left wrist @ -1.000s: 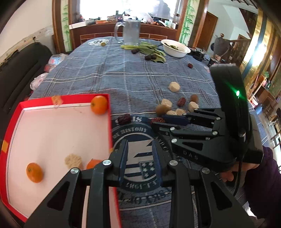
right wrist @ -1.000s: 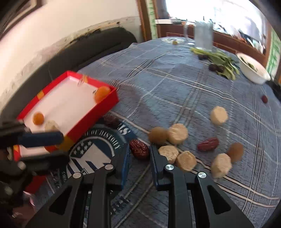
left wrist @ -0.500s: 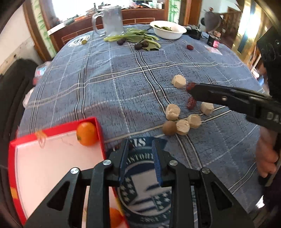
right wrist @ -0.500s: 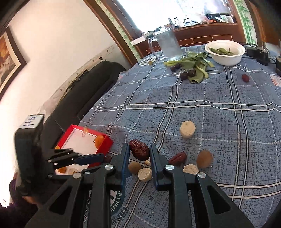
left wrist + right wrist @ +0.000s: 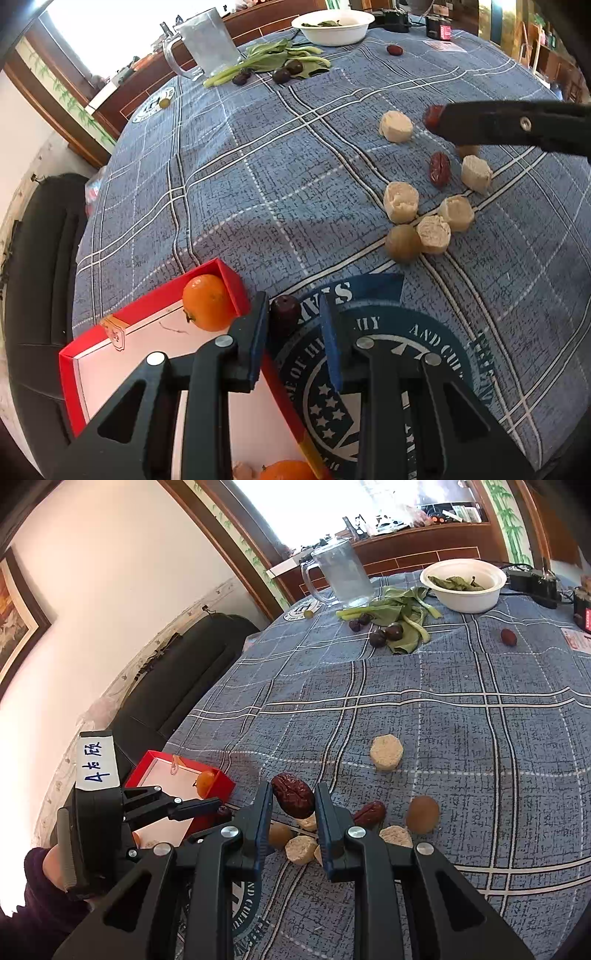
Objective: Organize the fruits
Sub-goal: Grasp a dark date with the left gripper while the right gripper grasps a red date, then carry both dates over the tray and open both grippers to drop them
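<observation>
My right gripper (image 5: 293, 805) is shut on a wrinkled red date (image 5: 293, 799) and holds it above the table; it also shows in the left wrist view (image 5: 434, 116). My left gripper (image 5: 293, 332) is open, low over the table, with a dark date (image 5: 284, 312) lying between its fingertips beside the red tray (image 5: 232, 280). The tray holds an orange (image 5: 207, 302) in its far corner and another orange (image 5: 284, 470) near the front. Several pale round pieces (image 5: 400, 201), a brown fruit (image 5: 402, 243) and another red date (image 5: 439, 170) lie on the cloth.
At the far end of the blue plaid tablecloth (image 5: 258, 166) stand a glass mug (image 5: 207, 44) and a white bowl (image 5: 330, 22), with greens and dark plums (image 5: 282, 74) in front. A lone date (image 5: 394, 49) lies far right. A black sofa (image 5: 177, 679) lines the left.
My right gripper has lifted the red date off the table and risen. My left gripper has moved forward to the dark date by the tray's corner.
</observation>
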`<state>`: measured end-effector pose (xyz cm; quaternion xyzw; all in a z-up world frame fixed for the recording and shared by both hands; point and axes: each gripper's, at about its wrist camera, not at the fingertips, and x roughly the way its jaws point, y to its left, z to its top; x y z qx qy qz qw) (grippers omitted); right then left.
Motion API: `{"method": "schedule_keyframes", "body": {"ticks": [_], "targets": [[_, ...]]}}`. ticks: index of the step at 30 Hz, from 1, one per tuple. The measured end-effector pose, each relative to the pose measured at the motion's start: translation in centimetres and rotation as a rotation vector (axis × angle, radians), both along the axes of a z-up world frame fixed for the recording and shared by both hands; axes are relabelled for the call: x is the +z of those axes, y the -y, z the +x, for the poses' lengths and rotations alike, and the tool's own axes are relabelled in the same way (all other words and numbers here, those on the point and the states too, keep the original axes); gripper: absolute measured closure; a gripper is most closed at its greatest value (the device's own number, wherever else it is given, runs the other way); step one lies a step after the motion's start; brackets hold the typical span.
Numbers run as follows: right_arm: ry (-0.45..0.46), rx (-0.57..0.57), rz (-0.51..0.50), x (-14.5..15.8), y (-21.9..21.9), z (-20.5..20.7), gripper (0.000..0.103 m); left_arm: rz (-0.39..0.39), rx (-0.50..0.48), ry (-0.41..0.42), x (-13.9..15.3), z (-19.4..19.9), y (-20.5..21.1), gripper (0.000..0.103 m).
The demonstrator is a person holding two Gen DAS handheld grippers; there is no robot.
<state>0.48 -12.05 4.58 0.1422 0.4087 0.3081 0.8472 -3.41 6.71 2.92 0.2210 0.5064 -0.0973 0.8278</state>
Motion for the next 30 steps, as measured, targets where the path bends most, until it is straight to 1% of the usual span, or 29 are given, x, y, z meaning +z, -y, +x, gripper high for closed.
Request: {"method": "schedule_keyframes", "body": {"ticks": [3,9,11,12,13,15,19,21,23,28,30], "targets": [[0.001,-0.008,0.006,0.0,0.2,0.0,0.082,-0.004,0.000,0.001,0.0,0.2,0.0,0.073],[-0.007,-0.029,0.020,0.1,0.6,0.1,0.082,0.033,-0.025,-0.001,-0.3,0.6,0.4,0.074],[-0.007,-0.032,0.023,0.2,0.7,0.1,0.082,0.030,-0.018,0.003,-0.2,0.6,0.2,0.078],[-0.004,-0.036,0.023,0.2,0.8,0.1,0.082,0.031,-0.009,0.008,-0.2,0.7,0.1,0.083],[0.000,-0.040,0.021,0.2,0.8,0.2,0.082,0.027,-0.003,0.014,-0.1,0.6,0.0,0.084],[0.003,-0.042,0.021,0.3,0.8,0.1,0.082,0.011,0.008,0.019,0.0,0.5,-0.2,0.084],[0.003,-0.048,0.023,0.3,0.8,0.1,0.082,0.040,-0.003,0.050,-0.2,-0.3,0.3,0.084],[0.011,-0.054,0.021,0.4,0.9,0.1,0.082,0.014,0.006,0.049,0.1,-0.4,0.2,0.084],[0.016,-0.051,0.025,0.4,0.9,0.0,0.082,-0.032,0.004,0.044,0.5,-0.5,0.1,0.084],[0.035,-0.063,0.025,0.7,1.1,-0.2,0.082,-0.082,-0.005,0.077,1.4,-1.7,1.1,0.084],[0.038,-0.065,0.024,0.7,1.2,-0.3,0.082,-0.125,-0.006,0.099,2.1,-2.6,1.5,0.084]]}}
